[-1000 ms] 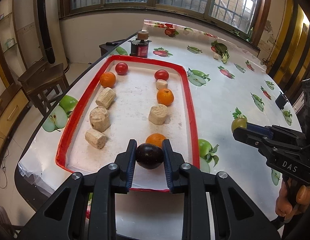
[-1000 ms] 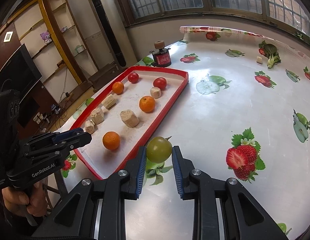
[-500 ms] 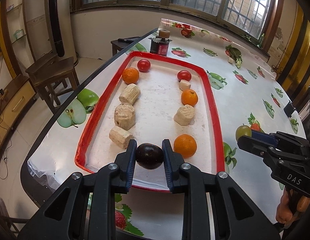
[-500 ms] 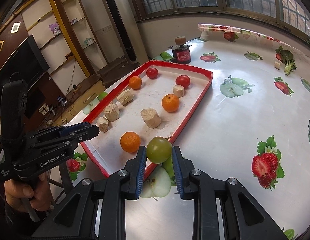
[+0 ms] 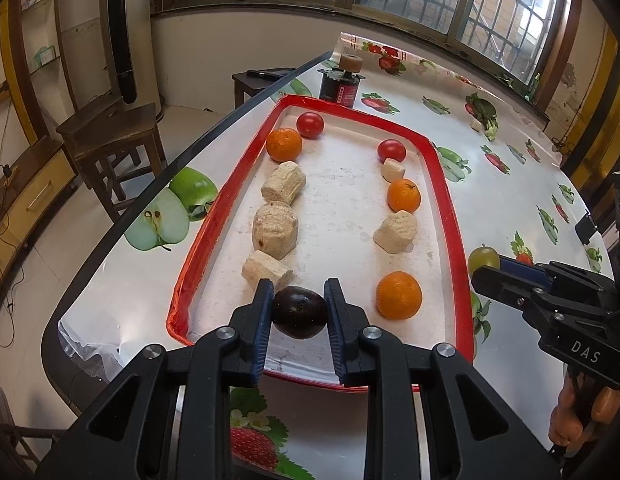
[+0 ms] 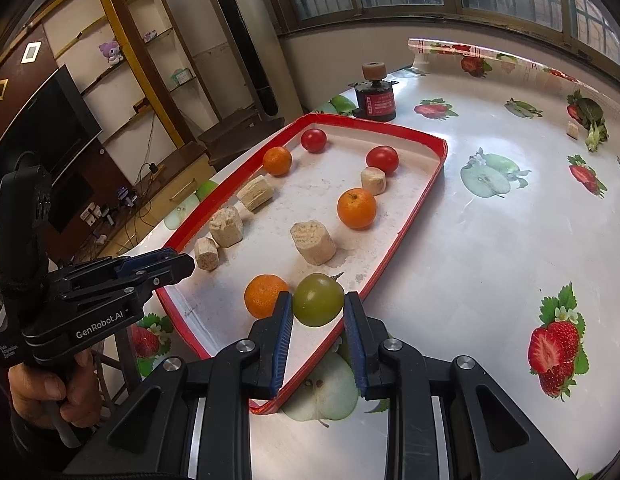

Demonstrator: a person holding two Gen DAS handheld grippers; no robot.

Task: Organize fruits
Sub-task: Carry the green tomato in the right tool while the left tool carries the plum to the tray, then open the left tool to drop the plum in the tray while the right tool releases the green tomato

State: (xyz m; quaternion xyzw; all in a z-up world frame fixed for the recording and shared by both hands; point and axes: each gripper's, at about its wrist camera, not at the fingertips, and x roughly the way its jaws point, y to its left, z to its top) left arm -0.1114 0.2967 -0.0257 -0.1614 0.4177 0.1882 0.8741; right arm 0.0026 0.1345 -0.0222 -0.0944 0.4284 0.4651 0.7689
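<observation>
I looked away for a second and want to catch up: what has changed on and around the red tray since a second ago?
Both grippers carried their fruit in over the red tray. The left gripper brought the dark plum towards the left row's near end; the right gripper moved the green plum from over the tablecloth to the near orange. Both grips stayed shut, and the tray's fruit kept their places.

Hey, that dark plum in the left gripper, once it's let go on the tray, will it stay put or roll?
The dark plum looks round and smooth, so it will probably roll a little on the flat red tray. Its glossy skin suggests it could slip if the left gripper eases unevenly. It seems firm, keeping its shape between the fingers.
</observation>
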